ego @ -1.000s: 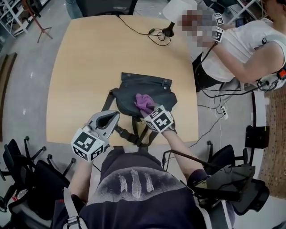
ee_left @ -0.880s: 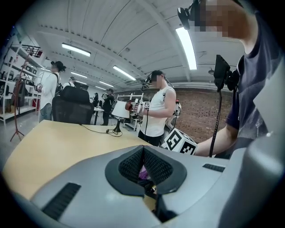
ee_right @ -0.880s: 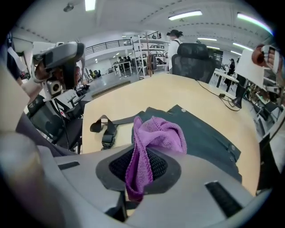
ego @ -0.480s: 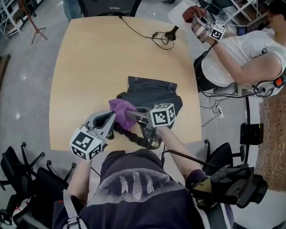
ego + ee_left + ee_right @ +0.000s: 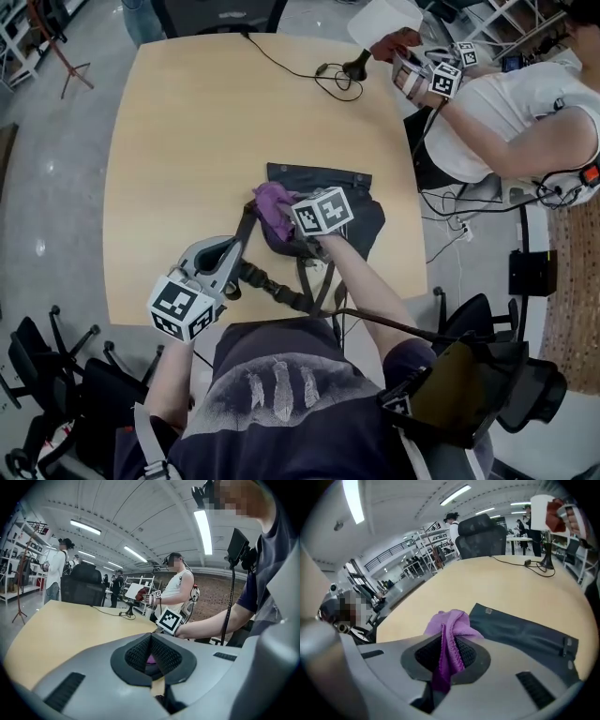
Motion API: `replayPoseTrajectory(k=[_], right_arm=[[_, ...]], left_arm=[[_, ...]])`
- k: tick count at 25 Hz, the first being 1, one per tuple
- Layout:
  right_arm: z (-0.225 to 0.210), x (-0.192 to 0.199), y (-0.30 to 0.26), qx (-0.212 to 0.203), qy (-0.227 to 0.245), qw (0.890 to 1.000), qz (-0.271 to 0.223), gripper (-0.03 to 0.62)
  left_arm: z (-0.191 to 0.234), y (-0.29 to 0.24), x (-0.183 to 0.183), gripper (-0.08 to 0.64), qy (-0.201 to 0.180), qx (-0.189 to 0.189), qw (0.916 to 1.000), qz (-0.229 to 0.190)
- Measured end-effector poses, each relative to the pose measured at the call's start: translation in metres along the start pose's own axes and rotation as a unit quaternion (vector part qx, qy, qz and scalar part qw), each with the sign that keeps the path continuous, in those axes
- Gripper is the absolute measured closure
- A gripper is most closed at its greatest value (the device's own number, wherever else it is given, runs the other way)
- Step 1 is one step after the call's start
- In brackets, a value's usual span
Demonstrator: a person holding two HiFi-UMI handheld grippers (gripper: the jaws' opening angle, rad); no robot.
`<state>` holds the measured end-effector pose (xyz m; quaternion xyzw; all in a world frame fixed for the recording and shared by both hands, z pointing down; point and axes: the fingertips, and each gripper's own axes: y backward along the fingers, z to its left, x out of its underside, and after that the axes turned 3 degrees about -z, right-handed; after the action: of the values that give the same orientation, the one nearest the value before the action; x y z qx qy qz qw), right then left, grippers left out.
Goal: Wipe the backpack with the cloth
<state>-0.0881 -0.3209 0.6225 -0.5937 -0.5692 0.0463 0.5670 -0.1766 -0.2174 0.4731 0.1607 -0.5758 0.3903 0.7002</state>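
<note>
- The left gripper (image 5: 232,251) sits at about 8 o'clock of the backpack, near its left shoulder strap (image 5: 246,223). Its jaws are clenched tip to tip, and its own view shows nothing held between them.
- The cloth (image 5: 272,200), purple and bunched, rests on the backpack's near-left corner, pinched between the jaws of the right gripper (image 5: 450,643).
- The backpack (image 5: 319,178) lies flat on the table. Its zipped top edge runs from 9 to 3 o'clock, and its straps trail toward 6 o'clock, to the table edge by the person.
- From the cloth, most of the unwiped dark panel spreads toward 1 to 3 o'clock. The next stroke probably runs that way, along the bag's width, and the right gripper is the nearer one for it.
- The table (image 5: 187,141) is pale wood and bare around the bag, except for a black cable (image 5: 291,58) and a small stand at 12 o'clock.
- At 2 o'clock a second person (image 5: 506,103) in a white top stands with marker-cubed grippers. Shelving, office chairs and ceiling strip lights fill the workshop beyond.
</note>
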Motion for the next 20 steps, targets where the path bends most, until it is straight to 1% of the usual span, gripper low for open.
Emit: replayPoseTrajectory(k=[3,7,10,12,15,20], right_arm=[[-0.028,0.014,0.009,0.031,0.043,0.998,0.029,0.562],[-0.053,0.023,0.026,0.042,0.077,0.995,0.043,0.561],[-0.075,0.030,0.040,0.070,0.113,0.989,0.062,0.562],[-0.096,0.039,0.051,0.087,0.123,0.986,0.074,0.561],[-0.118,0.052,0.064,0.093,0.122,0.985,0.084,0.563],[-0.135,0.052,0.079,0.113,0.164,0.976,0.090,0.562]], left_arm=[[-0.004,-0.009,0.002,0.551,0.005,-0.004,1.0000,0.007],[-0.012,-0.030,0.000,0.552,0.003,0.000,0.9998,0.017],[-0.023,-0.051,-0.005,0.552,0.000,0.010,0.9998,0.020],[-0.029,-0.063,-0.008,0.552,-0.004,0.016,0.9996,0.023],[-0.038,-0.076,-0.008,0.551,-0.009,0.022,0.9992,0.032],[-0.047,-0.087,-0.010,0.551,-0.016,0.026,0.9986,0.043]])
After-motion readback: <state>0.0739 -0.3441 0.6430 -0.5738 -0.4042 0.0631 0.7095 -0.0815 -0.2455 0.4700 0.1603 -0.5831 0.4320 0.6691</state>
